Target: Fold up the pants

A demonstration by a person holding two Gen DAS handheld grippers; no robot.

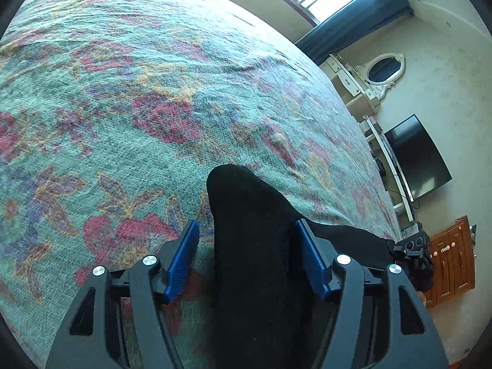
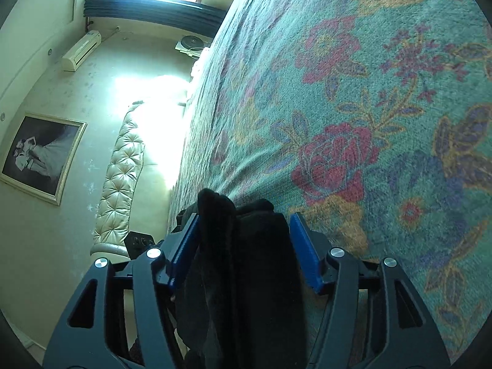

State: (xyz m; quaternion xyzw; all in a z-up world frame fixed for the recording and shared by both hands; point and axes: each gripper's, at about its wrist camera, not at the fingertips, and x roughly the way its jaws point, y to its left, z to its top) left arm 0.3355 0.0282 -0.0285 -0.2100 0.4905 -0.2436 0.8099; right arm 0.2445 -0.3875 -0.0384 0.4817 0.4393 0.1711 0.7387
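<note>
The black pants (image 1: 252,246) lie on a green floral bedspread (image 1: 123,107). In the left wrist view a fold of the black cloth runs up between the blue pads of my left gripper (image 1: 246,236), which stands wide open around it; a gap shows beside the left pad. In the right wrist view a thick bunch of the black pants (image 2: 243,261) fills the space between the blue pads of my right gripper (image 2: 244,230). Its jaws are wide apart, and the cloth touches both pads. The rest of the pants is hidden below both grippers.
The bedspread (image 2: 369,92) covers a wide bed. In the left wrist view, a TV (image 1: 418,156), a white dresser with an oval mirror (image 1: 384,70) and a wooden cabinet (image 1: 452,261) stand past the bed's right edge. A tufted headboard (image 2: 123,169) and a framed photo (image 2: 40,156) are on the left.
</note>
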